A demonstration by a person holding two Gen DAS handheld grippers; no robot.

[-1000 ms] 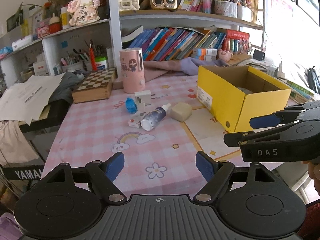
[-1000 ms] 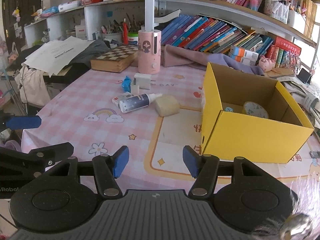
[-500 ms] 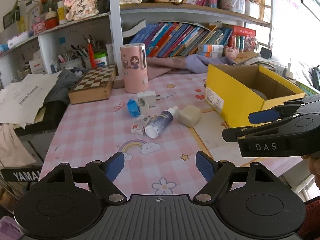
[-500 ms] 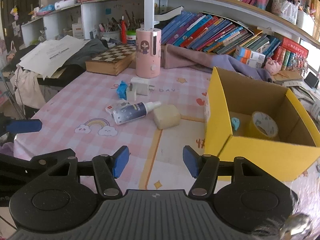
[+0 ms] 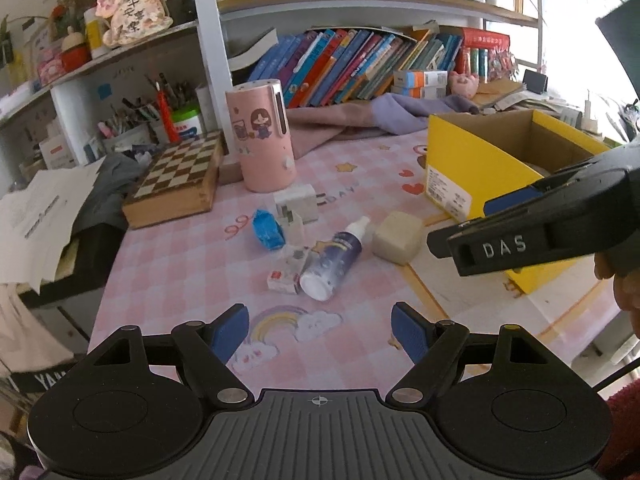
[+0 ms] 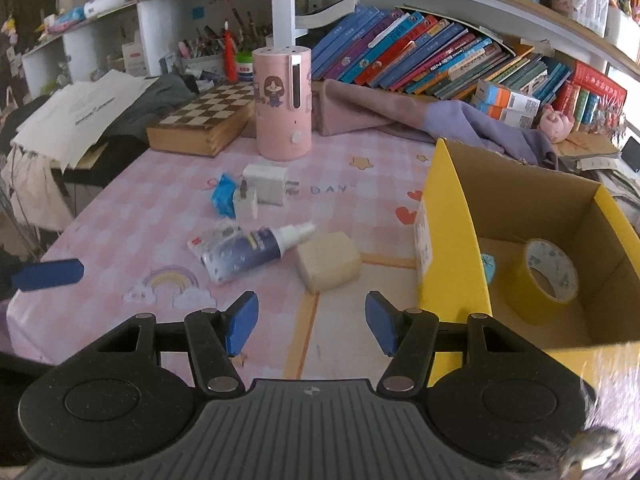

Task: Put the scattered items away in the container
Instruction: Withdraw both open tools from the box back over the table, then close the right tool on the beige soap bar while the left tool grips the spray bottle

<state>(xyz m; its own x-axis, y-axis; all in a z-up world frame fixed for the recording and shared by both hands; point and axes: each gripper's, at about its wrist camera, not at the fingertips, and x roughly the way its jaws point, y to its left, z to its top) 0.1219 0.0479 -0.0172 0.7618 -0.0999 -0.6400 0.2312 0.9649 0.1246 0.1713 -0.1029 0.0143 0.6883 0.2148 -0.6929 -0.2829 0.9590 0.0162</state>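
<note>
1. I've brought both claws nearer the clutter; spray bottle (image 5: 334, 258) and sponge (image 5: 397, 237) now sit mid-frame on the desk (image 5: 168, 280).
2. Left claw (image 5: 320, 334) and right claw (image 6: 310, 322) gape empty.
3. Yellow box (image 6: 448, 240), right of frame, awaits them.

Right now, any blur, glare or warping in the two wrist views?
Left wrist: window at right blown out white; shelves bow from fisheye; dark-blue spray bottle sharp. Right wrist: blue fingertip of the left gripper smeared at left edge; yellow cardboard box and yellow tape roll crisp; bottom-right corner blurred.
</note>
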